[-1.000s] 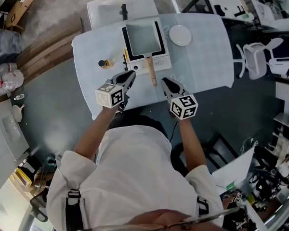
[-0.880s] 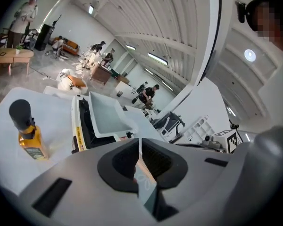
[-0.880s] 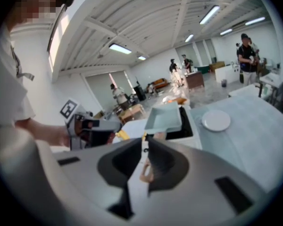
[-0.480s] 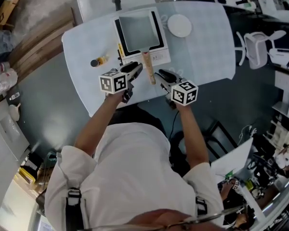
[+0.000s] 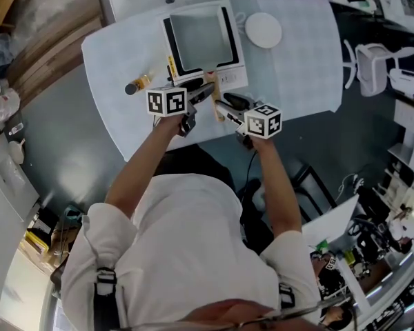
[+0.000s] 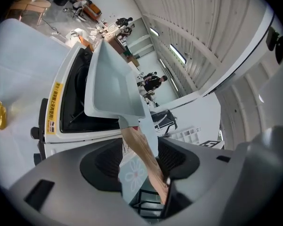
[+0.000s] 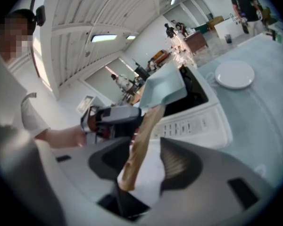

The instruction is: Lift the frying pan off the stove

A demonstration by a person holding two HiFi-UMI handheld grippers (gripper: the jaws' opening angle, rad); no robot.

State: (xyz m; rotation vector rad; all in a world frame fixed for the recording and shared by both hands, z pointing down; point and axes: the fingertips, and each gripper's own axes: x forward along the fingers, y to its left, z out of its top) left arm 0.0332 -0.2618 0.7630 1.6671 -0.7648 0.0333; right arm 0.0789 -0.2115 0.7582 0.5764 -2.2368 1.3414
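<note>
While on stove [image 5: 229, 81] — frying pan [image 5: 200, 33] bare

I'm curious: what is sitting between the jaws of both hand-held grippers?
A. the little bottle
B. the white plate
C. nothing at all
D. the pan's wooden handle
D: each gripper view shows the wooden handle of the frying pan running between the jaws of the left hand-held gripper and the right hand-held gripper, which are opening and not clamped on it.
</note>
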